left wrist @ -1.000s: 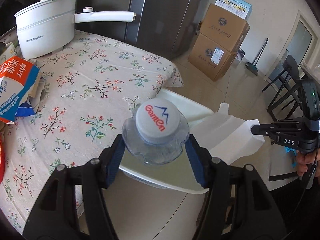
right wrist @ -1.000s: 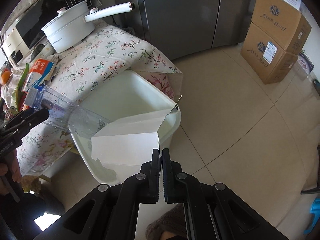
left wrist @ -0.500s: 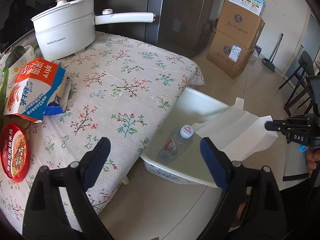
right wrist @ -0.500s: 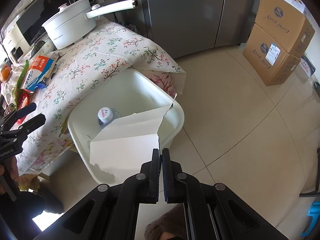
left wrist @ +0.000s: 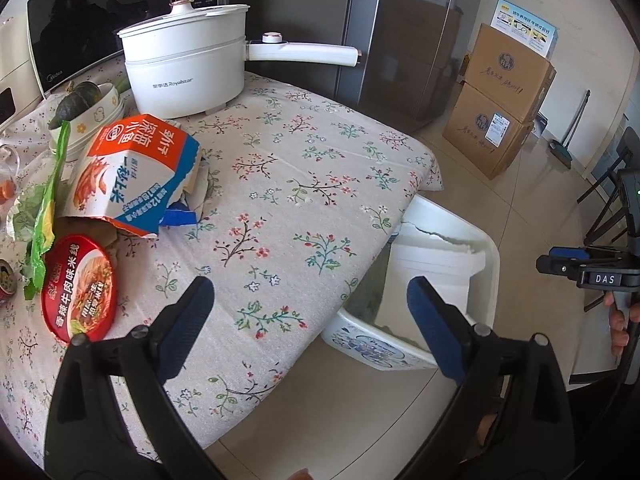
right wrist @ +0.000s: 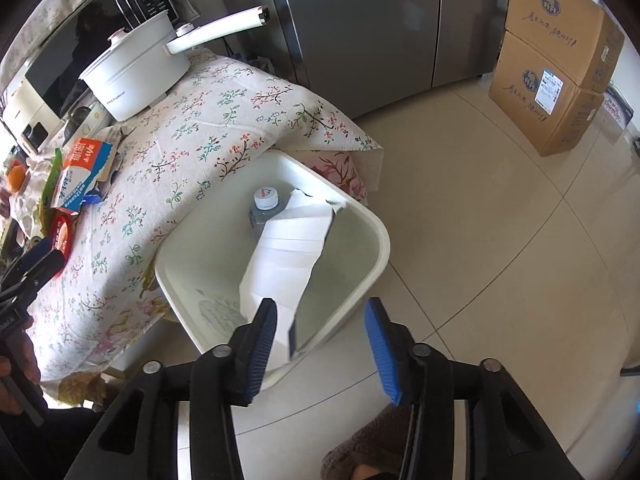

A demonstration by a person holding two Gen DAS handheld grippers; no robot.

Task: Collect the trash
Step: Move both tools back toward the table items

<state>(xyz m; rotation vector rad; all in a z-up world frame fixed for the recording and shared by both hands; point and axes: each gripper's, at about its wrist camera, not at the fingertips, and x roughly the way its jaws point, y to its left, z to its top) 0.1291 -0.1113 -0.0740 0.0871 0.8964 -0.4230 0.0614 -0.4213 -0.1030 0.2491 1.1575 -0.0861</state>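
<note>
Beside the floral tabletop [left wrist: 280, 200], the bin [right wrist: 376, 256] on the floor held the bottle [right wrist: 262, 208] and paper [right wrist: 288, 256], below the right gripper [right wrist: 320, 332], whose jaws stood open and empty, like the left gripper [left wrist: 308, 304].

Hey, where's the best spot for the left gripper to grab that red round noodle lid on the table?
Probably the red lid's near rim, approached low from the table's front edge: it lies flat, so only the thin edge offers a pinch. The left gripper is open.
</note>
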